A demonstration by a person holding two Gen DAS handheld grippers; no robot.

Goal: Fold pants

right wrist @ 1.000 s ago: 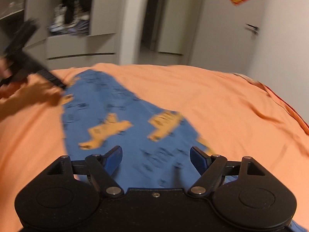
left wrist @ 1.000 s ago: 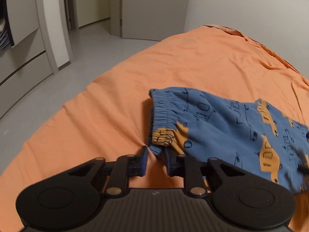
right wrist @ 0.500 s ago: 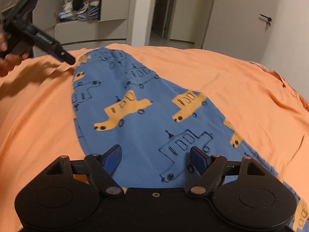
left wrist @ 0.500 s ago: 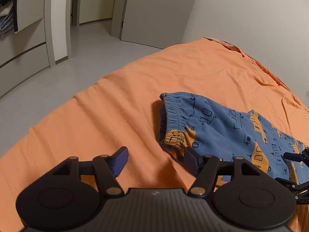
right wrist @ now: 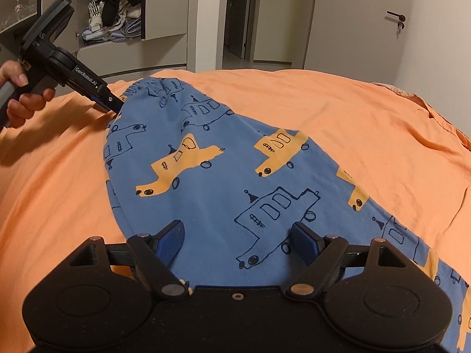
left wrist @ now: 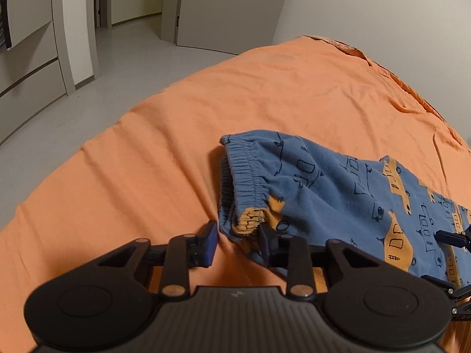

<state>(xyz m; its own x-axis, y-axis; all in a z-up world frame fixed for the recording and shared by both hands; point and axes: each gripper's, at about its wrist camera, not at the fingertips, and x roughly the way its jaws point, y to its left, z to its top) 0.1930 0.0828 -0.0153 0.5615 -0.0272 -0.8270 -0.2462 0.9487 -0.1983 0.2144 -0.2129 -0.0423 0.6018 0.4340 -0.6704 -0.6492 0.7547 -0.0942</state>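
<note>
The left tool (left wrist: 237,242) is sitting partly open with its fingers straddling the near waistband corner of the pants (left wrist: 332,194), not yet pinching it. The right tool (right wrist: 237,242) is hovering wide open over the leg. Ahead of both, the pants are lying flat and lengthwise on the bed (left wrist: 265,94), seemingly halved leg on leg; the crosswise folds are probably still waiting.

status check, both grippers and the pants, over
Left gripper open, straddling the waistband corner. Right gripper open above the pants, holding nothing. Pants flat on the orange bedsheet. Nothing in the way.
</note>
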